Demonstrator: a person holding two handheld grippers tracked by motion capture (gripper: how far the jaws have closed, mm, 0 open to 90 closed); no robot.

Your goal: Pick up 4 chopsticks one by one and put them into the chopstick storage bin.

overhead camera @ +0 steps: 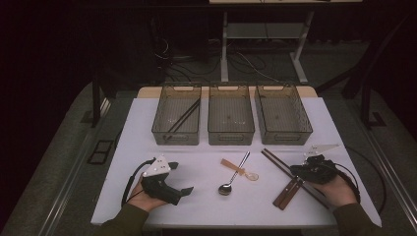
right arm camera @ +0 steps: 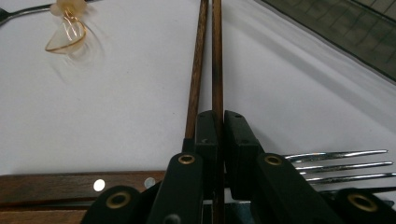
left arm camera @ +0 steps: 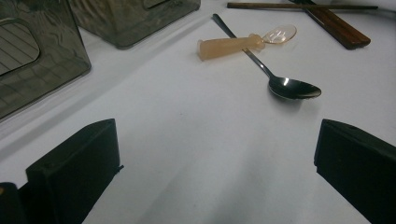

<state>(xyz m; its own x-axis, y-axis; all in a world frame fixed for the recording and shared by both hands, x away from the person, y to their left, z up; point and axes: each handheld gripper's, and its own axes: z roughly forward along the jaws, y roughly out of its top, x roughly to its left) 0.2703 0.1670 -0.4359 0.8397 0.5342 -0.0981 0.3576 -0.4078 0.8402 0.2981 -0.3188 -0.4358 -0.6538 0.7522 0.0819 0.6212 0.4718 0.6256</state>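
While both hands rest low at the near edge of the table [overhead camera: 147,105], sorting of cutlery into bins looks to be the work in hand.

Left bin [overhead camera: 176,120]: far left of three grey bins; dark chopsticks already lie slanted inside it.

Left gripper [overhead camera: 183,192]: near left, resting on the table in a hand; jaws spread wide with bare table between them. It holds and touches nothing.

Metal spoon [left arm camera: 275,79]: centre of the table, bowl near, handle running far and a bit right. From the left gripper it lies ahead and right, well apart.

Clear amber spoon [left arm camera: 247,41]: lies crosswise, touching the metal spoon's handle.

Wooden-handled utensils [overhead camera: 287,192]: near right, just left of the right gripper; the fork tines [right arm camera: 336,161] show just beside the jaws.

Chopsticks [right arm camera: 210,60]: right side, a brown pair side by side; long axis runs from the right gripper far and left, toward the bins.

Right gripper [right arm camera: 218,122]: near right; jaws nearly together, pinching one chopstick at its near end. The second stick lies just outside the left jaw, touching or nearly so; I cannot tell which.

Key relation: the left bin is far left across the table, so the gripped stick, by my judgement, must swing across both spoons.
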